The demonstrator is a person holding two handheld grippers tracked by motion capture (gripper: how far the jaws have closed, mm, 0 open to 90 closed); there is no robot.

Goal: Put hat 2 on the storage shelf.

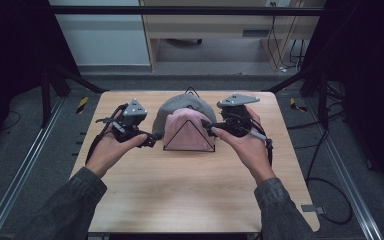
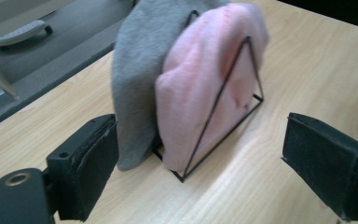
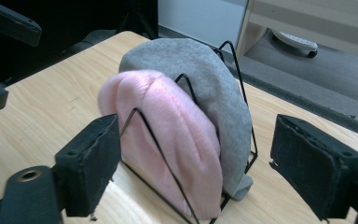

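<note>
rack: black wire rack point(image 1: 189, 140), mid tabletop point(image 1: 190, 200) toward far edge
hats: pink beanie point(image 1: 187, 131) front, grey beanie point(image 1: 176, 107) behind
left gripper point(image 1: 147, 139): wide open, empty
right gripper point(image 1: 211, 128): wide open, empty

The grey hat point(image 1: 172, 109) is largely hidden, apparently behind the pink hat point(image 1: 186, 131).

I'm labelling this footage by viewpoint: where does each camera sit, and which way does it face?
High view: above the near table edge, looking forward and down; forearms, hands, left claw and right claw.
Left gripper view: rides the left claw, facing the wire rack; open black jaws.
Right gripper view: rides the right claw, facing the opposite side.
Shared: pink hat and grey hat.
</note>
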